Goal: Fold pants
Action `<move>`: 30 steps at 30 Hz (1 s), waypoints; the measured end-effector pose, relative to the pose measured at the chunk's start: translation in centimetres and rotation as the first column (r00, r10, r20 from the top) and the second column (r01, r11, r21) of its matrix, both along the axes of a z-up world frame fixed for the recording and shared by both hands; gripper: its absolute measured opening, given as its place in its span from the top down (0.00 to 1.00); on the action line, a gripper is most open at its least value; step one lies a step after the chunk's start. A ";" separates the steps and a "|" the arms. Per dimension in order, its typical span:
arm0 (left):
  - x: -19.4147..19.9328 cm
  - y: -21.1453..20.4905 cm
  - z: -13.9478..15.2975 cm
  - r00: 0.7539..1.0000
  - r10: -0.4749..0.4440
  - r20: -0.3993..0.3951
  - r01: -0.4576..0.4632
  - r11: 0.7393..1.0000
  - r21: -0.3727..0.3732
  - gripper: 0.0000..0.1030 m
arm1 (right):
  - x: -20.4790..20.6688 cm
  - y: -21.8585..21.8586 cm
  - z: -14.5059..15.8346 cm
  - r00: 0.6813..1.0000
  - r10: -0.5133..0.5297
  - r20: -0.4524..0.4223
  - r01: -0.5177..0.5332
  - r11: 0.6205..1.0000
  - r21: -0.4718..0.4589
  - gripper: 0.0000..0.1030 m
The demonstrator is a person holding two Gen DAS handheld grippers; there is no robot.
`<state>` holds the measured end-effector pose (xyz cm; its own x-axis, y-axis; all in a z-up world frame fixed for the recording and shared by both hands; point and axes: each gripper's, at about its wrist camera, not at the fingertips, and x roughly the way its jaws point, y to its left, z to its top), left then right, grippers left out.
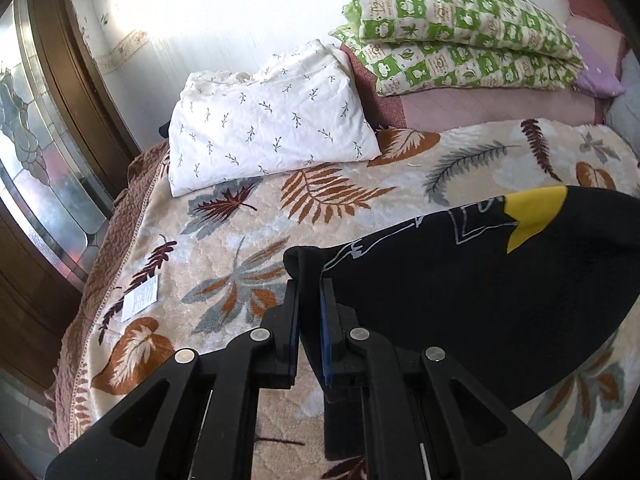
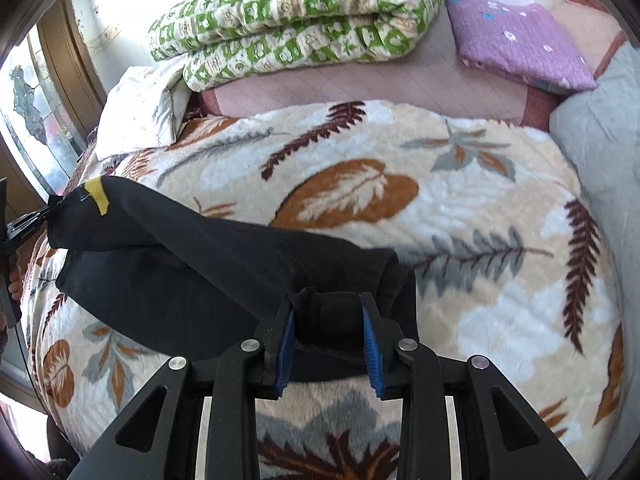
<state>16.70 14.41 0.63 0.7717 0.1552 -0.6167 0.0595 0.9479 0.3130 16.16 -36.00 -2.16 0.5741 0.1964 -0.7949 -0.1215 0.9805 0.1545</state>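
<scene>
Left wrist view: your left gripper is pinching one end of the black pants; your right gripper is clamping a bunched end of them, and they're hanging stretched between both over the leaf-print blanket, near the green quilt

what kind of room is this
Most likely a bedroom: the black pants hang over a bed spread with a leaf-patterned blanket, with folded green checked quilts and a white pillow stacked at its far end.
</scene>
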 end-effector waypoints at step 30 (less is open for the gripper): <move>-4.1 11.5 1.6 0.920 -0.007 -0.393 -0.214 0.830 -0.516 0.66 | -6.6 -1.0 5.3 0.997 -0.074 -0.010 0.070 0.978 -0.197 0.51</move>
